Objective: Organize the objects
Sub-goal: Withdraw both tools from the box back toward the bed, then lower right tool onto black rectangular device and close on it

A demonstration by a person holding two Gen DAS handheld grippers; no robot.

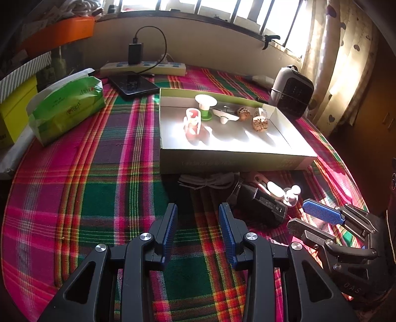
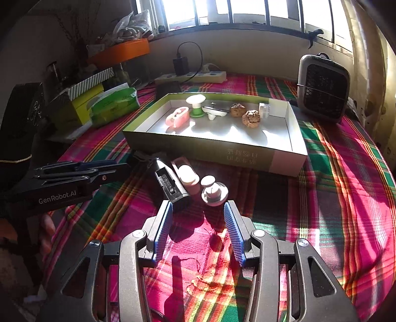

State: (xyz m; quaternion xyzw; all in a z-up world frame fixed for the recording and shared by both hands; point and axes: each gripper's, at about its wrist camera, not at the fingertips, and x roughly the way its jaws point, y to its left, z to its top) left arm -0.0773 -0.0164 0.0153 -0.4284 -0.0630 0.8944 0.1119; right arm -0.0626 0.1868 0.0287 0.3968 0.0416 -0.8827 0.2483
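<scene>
Bright sun comes through the barred window (image 2: 247, 12) onto a plaid cloth (image 1: 99, 185) of pink, green and red that covers the table. Going left to right in the left wrist view, a green tissue pack (image 1: 66, 106) lies at about ten o'clock, with a dark phone (image 1: 133, 85) and a white power strip (image 1: 143, 68) behind it near eleven o'clock. At twelve o'clock sits the shallow cardboard box (image 1: 235, 161), white inside. It holds a pink clip (image 1: 194, 123), a white and green spool (image 1: 206, 106), a small white dish (image 1: 225, 115) and two brown walnuts (image 1: 259, 123) standing close together. Just in front of the box, on the cloth, lie a coiled white cable (image 1: 208, 182), a black gadget (image 1: 262, 205), a pale pink case (image 2: 185, 177) touching it, and a little white knob (image 2: 214, 193). A grey heater (image 1: 292, 91) stands at about one o'clock, beside the box. The left gripper (image 1: 198, 223) is low in the middle, over bare cloth; its blue fingers are apart and hold nothing. The right gripper (image 2: 198, 223) is off at three o'clock in that view. Its fingers are spread too, with nothing between them, and the white knob sits just past their tips.
</scene>
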